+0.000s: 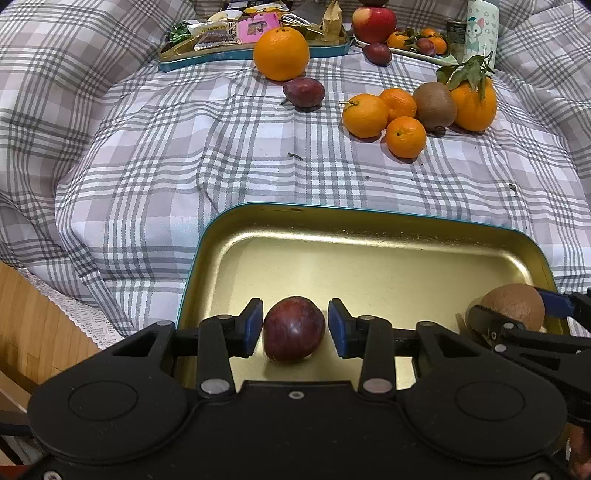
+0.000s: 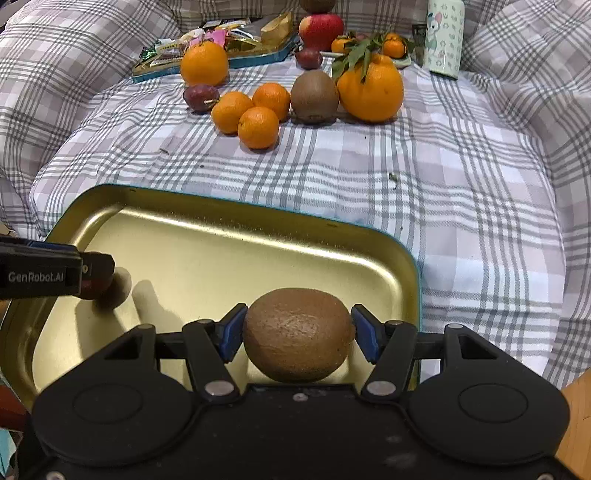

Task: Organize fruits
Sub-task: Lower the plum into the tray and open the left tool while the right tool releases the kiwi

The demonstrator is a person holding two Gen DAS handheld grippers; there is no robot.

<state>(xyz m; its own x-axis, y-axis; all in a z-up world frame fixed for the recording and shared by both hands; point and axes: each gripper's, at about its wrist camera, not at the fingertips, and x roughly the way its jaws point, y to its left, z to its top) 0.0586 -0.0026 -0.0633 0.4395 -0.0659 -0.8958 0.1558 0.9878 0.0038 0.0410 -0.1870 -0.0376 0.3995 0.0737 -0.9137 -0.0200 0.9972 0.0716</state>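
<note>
A gold tray with a teal rim [image 1: 295, 208] [image 2: 221, 201] lies on the plaid cloth in front of both grippers. A dark red plum [image 1: 294, 328] rests on the tray floor between the blue pads of my left gripper [image 1: 295, 328], with a thin gap on its right side, so the gripper is open. In the right wrist view the left gripper [image 2: 98, 275] hides most of the plum [image 2: 96, 292]. My right gripper [image 2: 298, 334] is shut on a brown kiwi [image 2: 298, 334] low over the tray's near right part. The left wrist view shows that kiwi [image 1: 513, 304] and the right gripper [image 1: 517, 314] at the tray's right corner.
Farther back on the cloth lie a second plum [image 1: 303, 93], a large orange [image 1: 281, 53], three mandarins [image 1: 391, 114], another kiwi [image 1: 434, 105] and a leafy orange [image 1: 474, 103]. Behind them are a snack tin [image 1: 236, 55], an apple [image 1: 373, 24], a small fruit plate [image 1: 421, 50] and a printed bottle [image 1: 482, 29]. Raised quilt folds ring the cloth.
</note>
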